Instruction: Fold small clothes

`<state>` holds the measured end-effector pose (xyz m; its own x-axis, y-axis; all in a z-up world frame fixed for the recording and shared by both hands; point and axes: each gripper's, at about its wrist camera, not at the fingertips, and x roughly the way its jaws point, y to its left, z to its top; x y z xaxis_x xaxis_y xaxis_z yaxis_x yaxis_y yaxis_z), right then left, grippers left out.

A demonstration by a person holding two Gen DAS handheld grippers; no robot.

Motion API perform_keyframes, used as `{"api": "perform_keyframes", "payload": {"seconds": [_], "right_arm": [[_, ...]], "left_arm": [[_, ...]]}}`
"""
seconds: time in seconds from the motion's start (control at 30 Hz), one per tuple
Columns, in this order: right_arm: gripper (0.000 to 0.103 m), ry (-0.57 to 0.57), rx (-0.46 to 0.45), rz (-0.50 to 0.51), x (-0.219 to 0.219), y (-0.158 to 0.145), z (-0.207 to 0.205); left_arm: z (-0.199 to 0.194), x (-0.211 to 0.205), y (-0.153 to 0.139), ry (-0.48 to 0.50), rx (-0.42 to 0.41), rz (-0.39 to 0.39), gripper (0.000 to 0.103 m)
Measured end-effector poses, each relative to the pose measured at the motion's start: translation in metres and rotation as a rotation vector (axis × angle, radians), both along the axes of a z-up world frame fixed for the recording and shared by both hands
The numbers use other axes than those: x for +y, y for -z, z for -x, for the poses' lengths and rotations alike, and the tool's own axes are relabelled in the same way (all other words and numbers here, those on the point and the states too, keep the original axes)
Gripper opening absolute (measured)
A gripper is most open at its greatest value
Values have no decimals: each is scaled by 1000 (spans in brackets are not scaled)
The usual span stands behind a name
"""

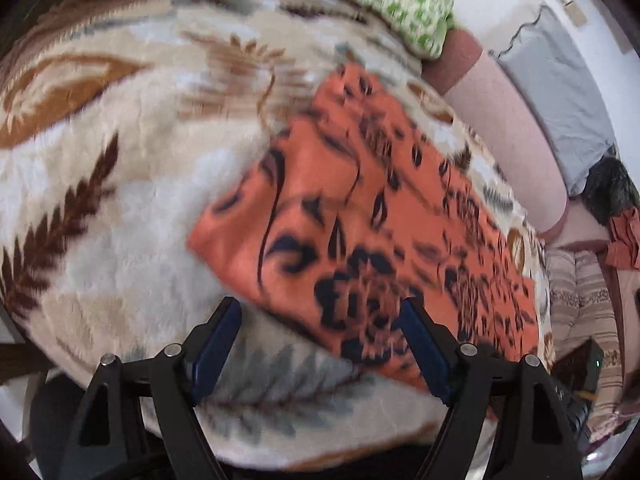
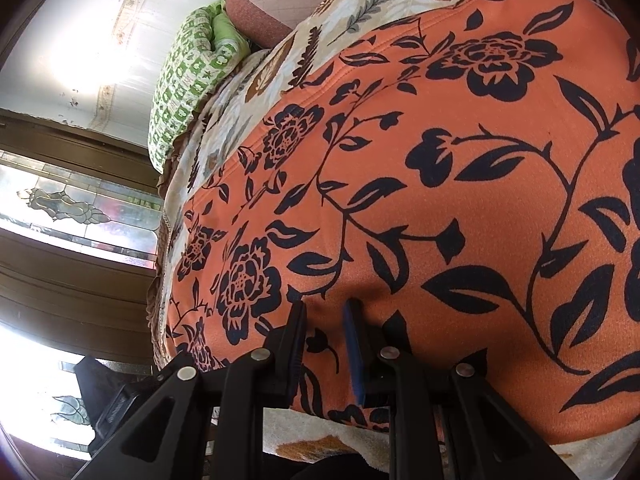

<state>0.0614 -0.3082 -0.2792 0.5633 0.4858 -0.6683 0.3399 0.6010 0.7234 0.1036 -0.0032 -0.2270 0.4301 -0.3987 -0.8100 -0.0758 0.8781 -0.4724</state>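
Note:
An orange garment [image 1: 360,200] with dark blue flowers lies flat on a plush leaf-patterned blanket [image 1: 120,200]. In the left wrist view, which is blurred, my left gripper [image 1: 320,304] stands open just over the garment's near edge; its right fingertip [image 1: 412,316] is above the cloth and its left one is above the blanket. Nothing is pinched between them. In the right wrist view the orange garment [image 2: 440,180] fills most of the picture. My right gripper [image 2: 325,306] is nearly closed, with a small pucker of the cloth near its lower edge pinched between the blue pads.
A green quilted cover [image 1: 400,4] lies bunched at the bed's far end beside a pink bolster [image 1: 508,140] and a grey pillow [image 1: 560,100]. A wooden door with patterned glass [image 2: 80,208] stands past the blanket's [image 2: 360,0] edge. A black object [image 2: 104,392] sits low beside the bed.

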Motion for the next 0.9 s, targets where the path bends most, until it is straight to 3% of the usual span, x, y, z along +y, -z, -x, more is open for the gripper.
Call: {"api": "perform_keyframes", "payload": {"seconds": [0.13,0.17,0.2,0.37,0.6,0.77,0.9], "right_arm": [[22,-2,-2,-5,-1,1,0],[22,-3,-4,-3,-1,1,0],[22,-3,-6,-2,0,1,0],[21,-6,-27,-14,-2,3,3],[21,10,-60,-185,-28,8,16],[26,68,-151,-149,-76,-12,41],[26,173,-229,-107,-139,-33,72]], "left_arm": [[-20,0,4,-35,-30,47,62],[-22,0,5,-39,-40,49,51],[-25,-2,6,-31,-52,58,34],[-29,-12,-1,7,-81,26,16],[-23,-63,-76,191,-280,-105,13],[-12,-130,-130,357,-391,-151,12],[1,-213,-147,525,-436,-156,12]]}}
